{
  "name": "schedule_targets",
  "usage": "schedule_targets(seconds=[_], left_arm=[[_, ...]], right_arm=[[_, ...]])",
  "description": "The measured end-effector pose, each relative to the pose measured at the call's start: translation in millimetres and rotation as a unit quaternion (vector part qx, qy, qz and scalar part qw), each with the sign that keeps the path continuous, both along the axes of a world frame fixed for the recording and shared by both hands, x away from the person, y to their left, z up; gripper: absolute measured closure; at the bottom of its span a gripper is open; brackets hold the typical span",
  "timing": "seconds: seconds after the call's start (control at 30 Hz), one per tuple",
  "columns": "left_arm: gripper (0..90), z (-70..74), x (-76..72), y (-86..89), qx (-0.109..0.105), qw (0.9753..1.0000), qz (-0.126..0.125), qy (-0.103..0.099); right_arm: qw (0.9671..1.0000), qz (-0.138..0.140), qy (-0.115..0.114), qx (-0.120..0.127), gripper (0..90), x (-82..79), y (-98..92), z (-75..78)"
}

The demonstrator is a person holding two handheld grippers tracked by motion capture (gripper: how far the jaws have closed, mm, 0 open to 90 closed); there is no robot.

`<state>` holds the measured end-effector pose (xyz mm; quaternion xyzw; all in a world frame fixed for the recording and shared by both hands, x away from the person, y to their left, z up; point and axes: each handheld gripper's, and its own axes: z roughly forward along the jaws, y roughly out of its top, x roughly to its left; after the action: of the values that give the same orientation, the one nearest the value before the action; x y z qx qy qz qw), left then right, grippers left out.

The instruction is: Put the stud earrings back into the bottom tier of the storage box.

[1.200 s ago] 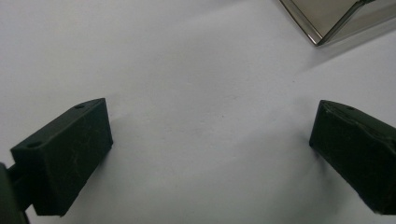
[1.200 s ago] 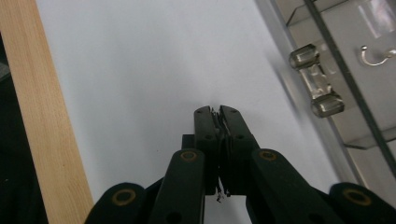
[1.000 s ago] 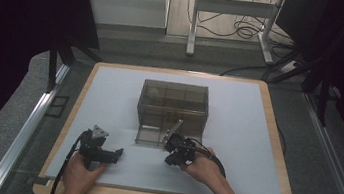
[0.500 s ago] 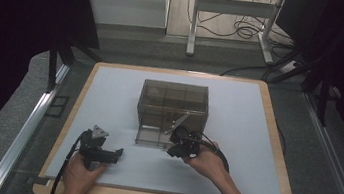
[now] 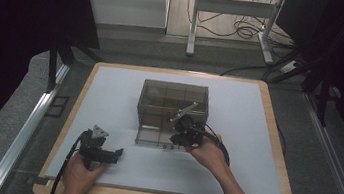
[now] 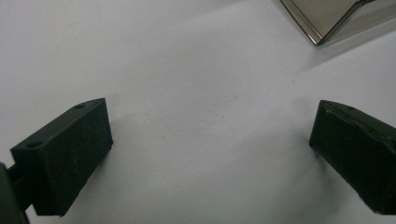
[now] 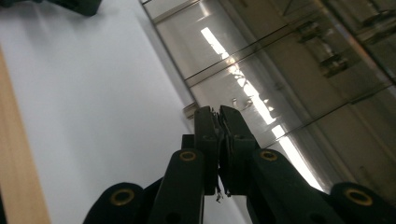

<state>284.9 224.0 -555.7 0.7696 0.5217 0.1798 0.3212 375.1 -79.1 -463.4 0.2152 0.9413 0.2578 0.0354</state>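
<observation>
box (image 5: 172, 108) contents too dim to tell (smoked walls), left gripper view crops its corner

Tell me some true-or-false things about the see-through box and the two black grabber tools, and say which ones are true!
1. The left gripper has its jaws wide apart. True.
2. The right gripper has its jaws wide apart. False: its jaws are pressed together.
3. The smoky see-through box sits on the white mat. True.
4. The left gripper is holding the box. False: nothing is between its jaws, and it rests on the mat, apart from the box.
5. The right gripper is at the box's near side. True.
</observation>
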Motion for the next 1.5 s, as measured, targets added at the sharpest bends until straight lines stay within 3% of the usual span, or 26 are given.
schedule_targets(seconds=[0.47, 0.9, 1.5], left_arm=[[0.0, 0.2, 0.0, 0.4, 0.002, 1.0, -0.002, 0.001], [0.0, 0.2, 0.0, 0.4, 0.002, 1.0, -0.002, 0.001], [0.0, 0.2, 0.0, 0.4, 0.002, 1.0, -0.002, 0.001]], right_arm=[[0.9995, -0.025, -0.01, -0.018, 84.5, 22.4, 3.0, -24.3], [0.9992, -0.028, -0.006, -0.027, 84.3, 30.0, 6.8, -39.8], [0.9991, -0.031, -0.007, -0.027, 80.9, 31.7, 6.7, -38.9]])
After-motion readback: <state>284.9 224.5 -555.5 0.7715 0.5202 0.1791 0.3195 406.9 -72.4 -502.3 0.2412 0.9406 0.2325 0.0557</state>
